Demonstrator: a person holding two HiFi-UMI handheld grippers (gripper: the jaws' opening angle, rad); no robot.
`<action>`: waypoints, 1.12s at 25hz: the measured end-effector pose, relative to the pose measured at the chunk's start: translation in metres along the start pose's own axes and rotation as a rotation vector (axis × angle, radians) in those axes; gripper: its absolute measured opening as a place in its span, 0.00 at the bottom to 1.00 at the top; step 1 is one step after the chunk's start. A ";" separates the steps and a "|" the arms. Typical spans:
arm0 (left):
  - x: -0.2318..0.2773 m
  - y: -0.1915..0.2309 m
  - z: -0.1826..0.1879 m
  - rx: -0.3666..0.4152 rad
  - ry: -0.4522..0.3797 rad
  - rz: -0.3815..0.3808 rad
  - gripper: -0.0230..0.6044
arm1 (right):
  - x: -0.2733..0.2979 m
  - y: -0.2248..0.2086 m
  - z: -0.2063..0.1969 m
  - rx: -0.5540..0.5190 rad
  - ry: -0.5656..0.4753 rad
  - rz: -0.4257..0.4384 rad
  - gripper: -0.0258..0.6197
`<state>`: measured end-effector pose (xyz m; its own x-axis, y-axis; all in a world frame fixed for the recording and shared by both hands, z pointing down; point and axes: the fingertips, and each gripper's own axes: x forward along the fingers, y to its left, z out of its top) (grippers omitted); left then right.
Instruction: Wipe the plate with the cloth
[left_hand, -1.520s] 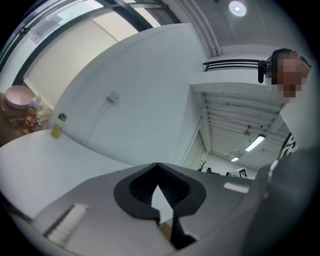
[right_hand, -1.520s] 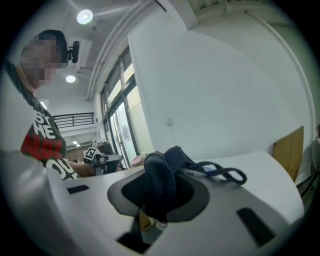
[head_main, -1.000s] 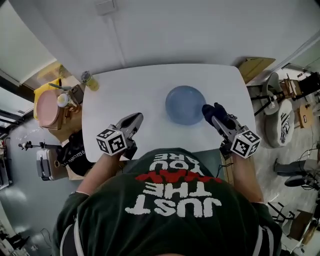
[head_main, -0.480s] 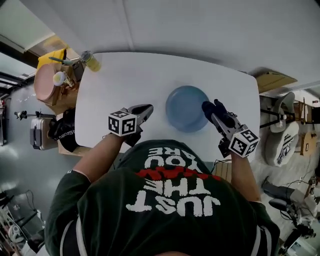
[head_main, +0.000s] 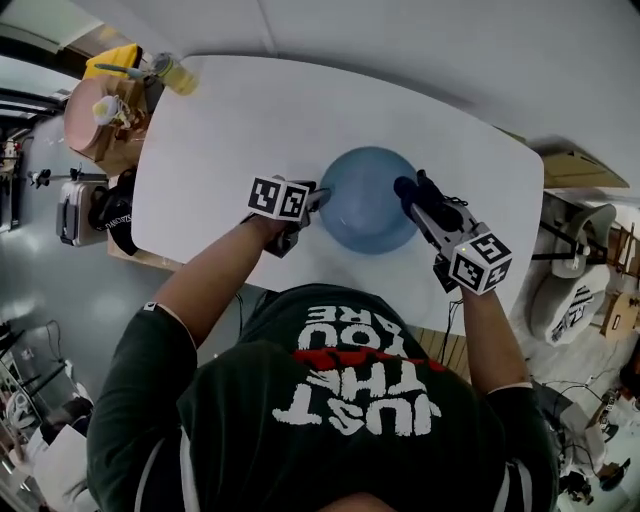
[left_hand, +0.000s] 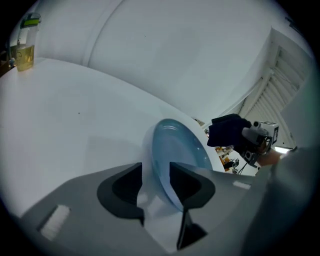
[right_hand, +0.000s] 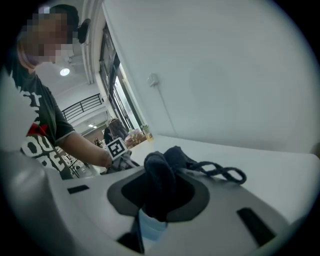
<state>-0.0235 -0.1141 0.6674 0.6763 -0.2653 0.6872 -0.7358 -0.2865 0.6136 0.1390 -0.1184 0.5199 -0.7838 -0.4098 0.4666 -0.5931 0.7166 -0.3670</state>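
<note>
Bracing step: left gripper (left_hand: 156, 182), jaws just opening, straddles rim of round pale-blue plate (head_main: 368, 200); right gripper (right_hand: 159, 197) pinches dark navy cloth (right_hand: 172, 160). Next, likely: clamp, wipe.

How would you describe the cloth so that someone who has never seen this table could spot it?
Start at the white table and find the round blue plate near the person. At the plate's right rim, the right gripper is shut on the cloth, a dark navy bunch with a loop trailing out. It is the only soft, dark thing on the table.
</note>
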 end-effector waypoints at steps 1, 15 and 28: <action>0.006 0.002 -0.003 -0.008 0.029 0.010 0.28 | 0.007 0.002 -0.001 -0.013 0.008 0.002 0.15; 0.034 0.007 0.003 -0.115 0.137 0.064 0.08 | 0.146 0.027 -0.049 -0.289 0.271 0.143 0.15; 0.032 0.006 0.003 -0.052 0.147 0.033 0.08 | 0.197 0.003 -0.068 -0.421 0.420 0.094 0.15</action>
<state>-0.0058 -0.1272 0.6916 0.6419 -0.1354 0.7547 -0.7612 -0.2308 0.6060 -0.0043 -0.1583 0.6654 -0.6385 -0.1374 0.7572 -0.3339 0.9360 -0.1117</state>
